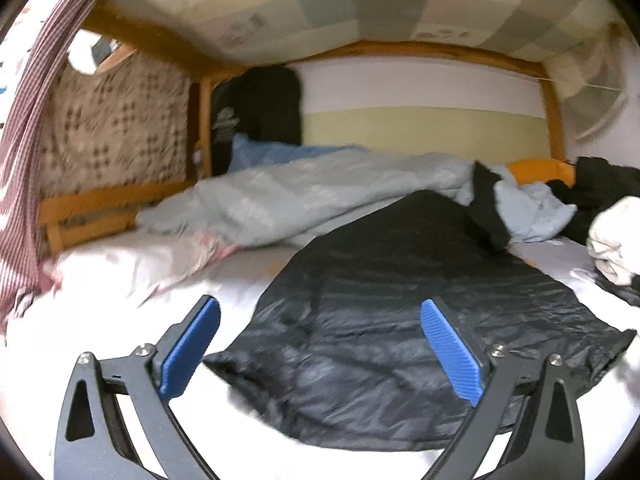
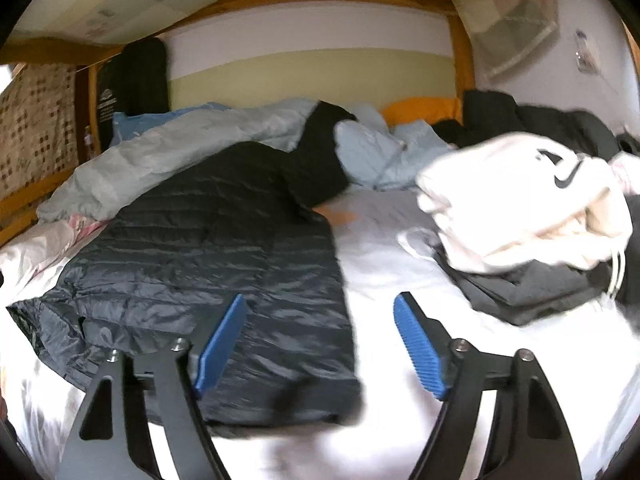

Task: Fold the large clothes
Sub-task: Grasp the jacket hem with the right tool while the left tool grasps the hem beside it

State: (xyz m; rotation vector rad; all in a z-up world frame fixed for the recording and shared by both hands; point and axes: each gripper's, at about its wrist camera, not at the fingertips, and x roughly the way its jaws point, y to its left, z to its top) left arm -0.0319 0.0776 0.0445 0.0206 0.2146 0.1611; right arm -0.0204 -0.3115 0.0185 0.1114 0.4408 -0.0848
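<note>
A black quilted down jacket [image 1: 384, 320] lies flat on the white bed sheet [image 1: 120, 340], its near edge just beyond my fingers. My left gripper [image 1: 320, 320] hangs above the jacket's near left part, jaws wide apart, nothing between the blue pads [image 1: 452, 356]. In the right wrist view the same jacket [image 2: 224, 272] lies left of centre on the sheet [image 2: 384, 264]. My right gripper [image 2: 320, 316] hovers over its near right corner, open, with no cloth pinched between its pads [image 2: 420, 348].
A pale grey-blue duvet [image 1: 304, 196] is bunched behind the jacket. A white hoodie [image 2: 520, 200] rests on dark folded clothes [image 2: 528, 292] at the right. Wooden bunk frame [image 1: 104, 204] and patterned panel at left; a striped cloth [image 1: 28, 152] hangs at the far left.
</note>
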